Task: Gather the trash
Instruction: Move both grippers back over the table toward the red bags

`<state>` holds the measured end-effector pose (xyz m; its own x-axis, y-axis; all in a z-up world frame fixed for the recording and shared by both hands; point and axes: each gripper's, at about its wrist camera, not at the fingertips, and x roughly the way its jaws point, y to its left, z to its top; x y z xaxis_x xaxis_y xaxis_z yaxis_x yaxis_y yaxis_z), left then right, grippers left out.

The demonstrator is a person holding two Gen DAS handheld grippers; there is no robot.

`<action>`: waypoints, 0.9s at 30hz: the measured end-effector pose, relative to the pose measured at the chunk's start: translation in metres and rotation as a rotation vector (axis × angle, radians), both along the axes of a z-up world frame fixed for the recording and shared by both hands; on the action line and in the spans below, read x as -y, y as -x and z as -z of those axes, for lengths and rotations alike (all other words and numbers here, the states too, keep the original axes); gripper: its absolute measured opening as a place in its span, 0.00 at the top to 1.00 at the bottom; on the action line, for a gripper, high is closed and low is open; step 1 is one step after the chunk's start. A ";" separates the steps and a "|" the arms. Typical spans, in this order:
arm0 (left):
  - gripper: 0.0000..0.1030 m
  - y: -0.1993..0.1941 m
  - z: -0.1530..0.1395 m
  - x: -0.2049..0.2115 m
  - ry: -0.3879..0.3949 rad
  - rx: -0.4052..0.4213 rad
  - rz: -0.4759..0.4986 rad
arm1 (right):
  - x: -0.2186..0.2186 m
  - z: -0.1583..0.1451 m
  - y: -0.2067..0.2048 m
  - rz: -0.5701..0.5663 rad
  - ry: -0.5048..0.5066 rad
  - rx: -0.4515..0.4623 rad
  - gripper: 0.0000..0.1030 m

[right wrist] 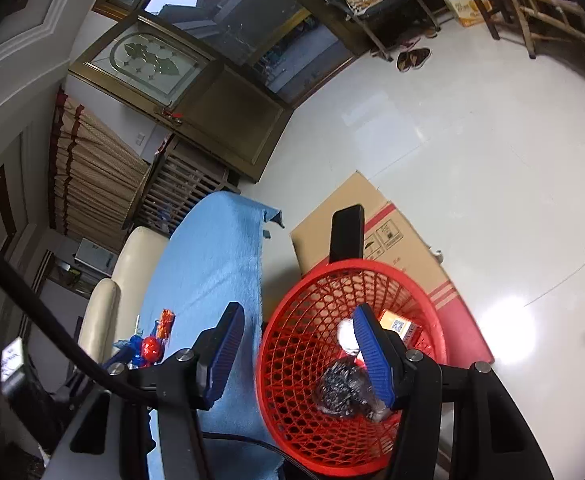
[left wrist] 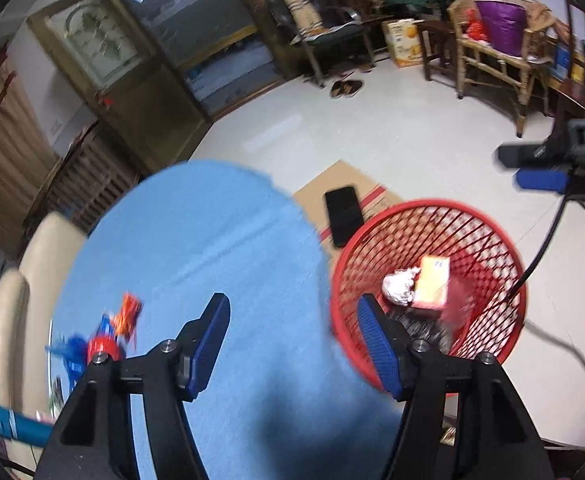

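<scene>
A red mesh basket (left wrist: 432, 204) stands on the floor to the right of a table under a blue cloth (left wrist: 196, 240). In it lie a foil ball (left wrist: 398, 286), an orange box (left wrist: 432, 286), dark crumpled plastic (right wrist: 344, 390) and a blurred reddish scrap (left wrist: 458, 304). My left gripper (left wrist: 296, 336) is open and empty over the cloth's right edge, its right finger above the basket rim. My right gripper (right wrist: 300, 348) is open and empty too, straddling the basket's (right wrist: 348, 264) left rim. Red, orange and blue candy wrappers (left wrist: 120, 328) (right wrist: 152, 344) lie on the cloth at the left.
A flat cardboard box (right wrist: 372, 220) with a black phone (right wrist: 346, 236) on it lies behind the basket. A cream chair back (left wrist: 40, 248) stands left of the table. Wooden chairs (left wrist: 492, 60) and slippers (left wrist: 346, 88) sit far across the pale floor. A black cable (left wrist: 540, 248) trails right of the basket.
</scene>
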<state>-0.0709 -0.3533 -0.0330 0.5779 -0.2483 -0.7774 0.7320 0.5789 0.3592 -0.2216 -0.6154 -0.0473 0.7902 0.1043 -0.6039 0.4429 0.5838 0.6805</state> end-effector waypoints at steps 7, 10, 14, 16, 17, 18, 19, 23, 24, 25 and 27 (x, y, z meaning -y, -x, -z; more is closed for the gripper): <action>0.35 -0.023 0.009 -0.055 -0.005 -0.022 -0.149 | -0.009 0.003 -0.006 -0.025 0.000 -0.014 0.41; 0.35 -0.033 0.009 -0.082 0.005 -0.016 -0.212 | -0.018 0.005 -0.014 -0.055 0.001 -0.030 0.41; 0.34 -0.049 0.012 -0.125 0.017 -0.014 -0.311 | -0.032 0.010 -0.026 -0.101 0.006 -0.066 0.41; 0.34 -0.060 0.016 -0.152 0.022 -0.019 -0.375 | -0.043 0.012 -0.035 -0.129 0.008 -0.082 0.41; 0.34 -0.065 0.017 -0.162 0.025 -0.024 -0.403 | -0.048 0.013 -0.038 -0.141 0.011 -0.090 0.41; 0.34 -0.070 0.019 -0.176 0.031 -0.030 -0.437 | -0.054 0.013 -0.044 -0.157 0.015 -0.100 0.41; 0.34 -0.076 0.019 -0.190 0.037 -0.035 -0.471 | -0.060 0.013 -0.048 -0.173 0.019 -0.107 0.41; 0.34 -0.092 0.022 -0.241 0.071 -0.048 -0.585 | -0.095 0.007 -0.080 -0.264 0.050 -0.124 0.41; 0.34 -0.095 0.022 -0.251 0.081 -0.049 -0.608 | -0.105 0.003 -0.089 -0.292 0.062 -0.122 0.41; 0.34 -0.099 0.022 -0.262 0.093 -0.051 -0.631 | -0.116 -0.001 -0.099 -0.321 0.074 -0.119 0.41; 0.34 -0.105 0.022 -0.282 0.128 -0.064 -0.672 | -0.143 -0.009 -0.122 -0.392 0.104 -0.108 0.41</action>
<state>0.0337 -0.0708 -0.0553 0.5924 0.0554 -0.8037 0.2170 0.9498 0.2254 -0.0997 -0.4723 -0.0386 0.6344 0.3189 -0.7042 0.2386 0.7857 0.5707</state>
